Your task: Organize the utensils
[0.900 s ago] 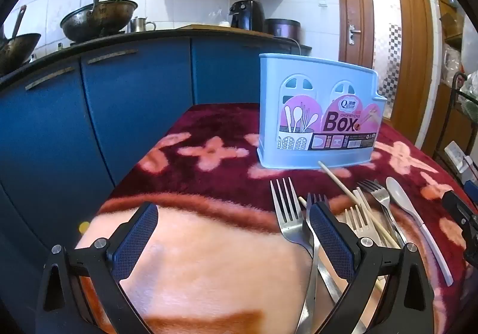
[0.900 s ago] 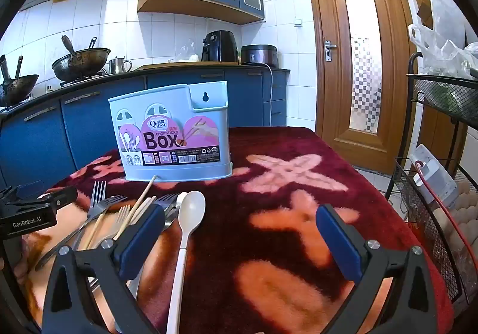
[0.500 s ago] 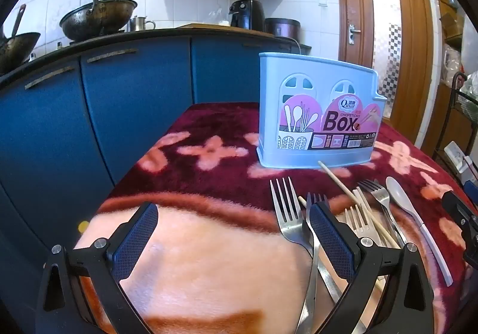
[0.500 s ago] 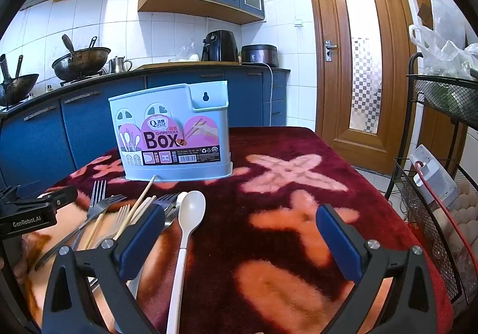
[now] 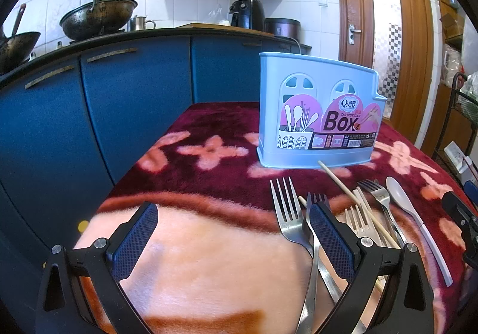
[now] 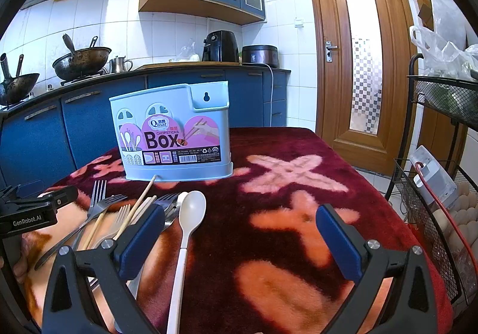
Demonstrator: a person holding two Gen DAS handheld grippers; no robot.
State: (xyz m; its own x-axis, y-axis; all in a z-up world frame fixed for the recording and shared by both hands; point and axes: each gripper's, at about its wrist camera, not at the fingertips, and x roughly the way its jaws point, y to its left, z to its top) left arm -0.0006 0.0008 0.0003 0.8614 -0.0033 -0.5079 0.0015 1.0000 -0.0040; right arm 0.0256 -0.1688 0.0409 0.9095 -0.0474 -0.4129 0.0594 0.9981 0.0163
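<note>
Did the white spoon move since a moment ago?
No. In the right wrist view the white spoon lies in the same spot as before, its bowl just below the blue chopsticks box, beside the forks.

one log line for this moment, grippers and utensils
left gripper: open, empty | right gripper: open, empty | forks, chopsticks, white spoon: loose on blanket | utensil box: upright behind them

Woks [image 6: 80, 60], air fryer [image 6: 220, 45], door [image 6: 361, 65], perhaps eggs [image 6: 466, 214]
</note>
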